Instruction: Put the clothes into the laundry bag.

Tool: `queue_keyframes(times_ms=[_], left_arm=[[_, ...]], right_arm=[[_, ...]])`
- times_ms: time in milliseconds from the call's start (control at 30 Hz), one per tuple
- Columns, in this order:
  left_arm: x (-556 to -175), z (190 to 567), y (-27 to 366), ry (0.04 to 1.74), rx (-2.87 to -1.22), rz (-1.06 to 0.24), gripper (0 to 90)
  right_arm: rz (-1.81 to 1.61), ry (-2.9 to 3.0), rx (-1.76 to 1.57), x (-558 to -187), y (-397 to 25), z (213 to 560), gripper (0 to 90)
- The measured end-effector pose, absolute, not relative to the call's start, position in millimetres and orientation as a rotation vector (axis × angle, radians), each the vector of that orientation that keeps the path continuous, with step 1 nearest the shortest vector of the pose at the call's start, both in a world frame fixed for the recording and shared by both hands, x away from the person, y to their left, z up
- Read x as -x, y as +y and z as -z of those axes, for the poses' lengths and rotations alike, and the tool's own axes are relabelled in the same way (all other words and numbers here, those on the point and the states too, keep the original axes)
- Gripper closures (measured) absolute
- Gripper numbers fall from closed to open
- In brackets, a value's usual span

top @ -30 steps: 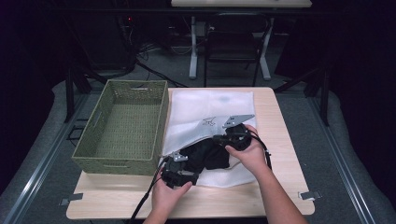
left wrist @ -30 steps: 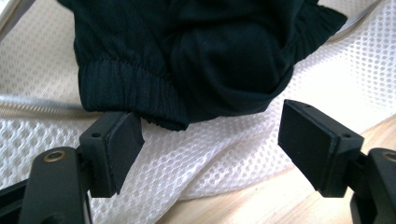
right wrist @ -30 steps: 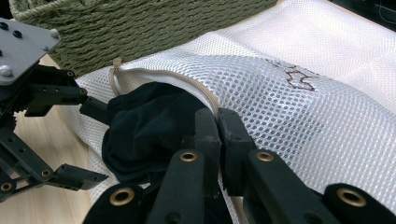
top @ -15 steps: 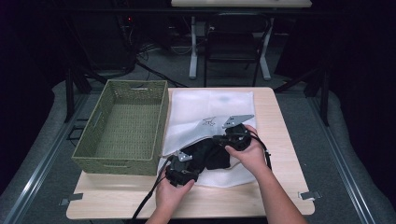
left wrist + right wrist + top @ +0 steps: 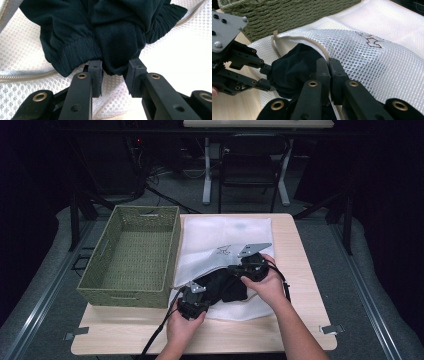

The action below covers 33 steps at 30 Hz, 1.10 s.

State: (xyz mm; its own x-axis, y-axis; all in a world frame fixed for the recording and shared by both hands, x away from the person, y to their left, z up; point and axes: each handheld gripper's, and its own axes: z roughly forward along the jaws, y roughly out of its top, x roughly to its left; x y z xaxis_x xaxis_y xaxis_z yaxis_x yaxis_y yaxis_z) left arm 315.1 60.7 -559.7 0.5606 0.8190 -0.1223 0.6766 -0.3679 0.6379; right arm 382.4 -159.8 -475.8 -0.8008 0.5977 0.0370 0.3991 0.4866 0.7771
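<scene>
Lying on the wooden counter (image 5: 300,270), the white mesh bag (image 5: 230,240) is spread flat just beside the green woven basket (image 5: 132,255), and a dark garment (image 5: 225,287) sticks half out of its open mouth at the near edge.

The left tool (image 5: 192,301) is at the near end of the garment. In the left gripper view its two jaws stand a little apart with a fold of the dark cloth (image 5: 112,45) pressed between them, so the left tool (image 5: 113,75) is grasping the garment. Under the cloth lies the mesh (image 5: 27,62), and a grey zipper band (image 5: 25,76) runs across it.

The right tool (image 5: 248,267) is at the far side of the garment, near the small printed mark (image 5: 224,250) on the bag. In the right gripper view its jaws are pressed together on the rim of the bag's opening (image 5: 322,51), so the right tool (image 5: 329,67) is clenched on the mesh bag's edge. The garment (image 5: 294,67) fills the opening below this rim, and the basket wall (image 5: 287,15) is just behind.
</scene>
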Motion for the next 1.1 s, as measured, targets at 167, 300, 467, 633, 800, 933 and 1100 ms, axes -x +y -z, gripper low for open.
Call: queue_keyframes(times_ms=[167, 300, 467, 633, 800, 933, 1100], left_arm=[[-317, 560, 62, 1.199, -2.135, -0.267, 71.5], [-319, 559, 60, 1.201, -2.128, -0.267, 72.0], [-325, 554, 57, 1.199, -2.128, -0.276, 72.5], [-334, 550, 52, 1.208, -2.119, -0.283, 72.8], [-345, 548, 46, 1.215, -2.121, -0.293, 72.8], [-352, 547, 43, 1.215, -2.121, -0.300, 72.8], [-359, 545, 40, 1.229, -2.116, -0.311, 72.8]], right_arm=[[-1.211, 2.495, -0.848, -382, -159, 476, 87.9], [-1.209, 2.497, -0.844, -382, -159, 476, 88.0], [-1.209, 2.500, -0.841, -381, -158, 476, 88.0], [-1.217, 2.502, -0.838, -381, -158, 475, 88.0], [-1.221, 2.504, -0.835, -380, -157, 475, 88.0], [-1.220, 2.506, -0.835, -380, -157, 475, 88.1], [-1.221, 2.508, -0.833, -380, -157, 475, 88.1]])
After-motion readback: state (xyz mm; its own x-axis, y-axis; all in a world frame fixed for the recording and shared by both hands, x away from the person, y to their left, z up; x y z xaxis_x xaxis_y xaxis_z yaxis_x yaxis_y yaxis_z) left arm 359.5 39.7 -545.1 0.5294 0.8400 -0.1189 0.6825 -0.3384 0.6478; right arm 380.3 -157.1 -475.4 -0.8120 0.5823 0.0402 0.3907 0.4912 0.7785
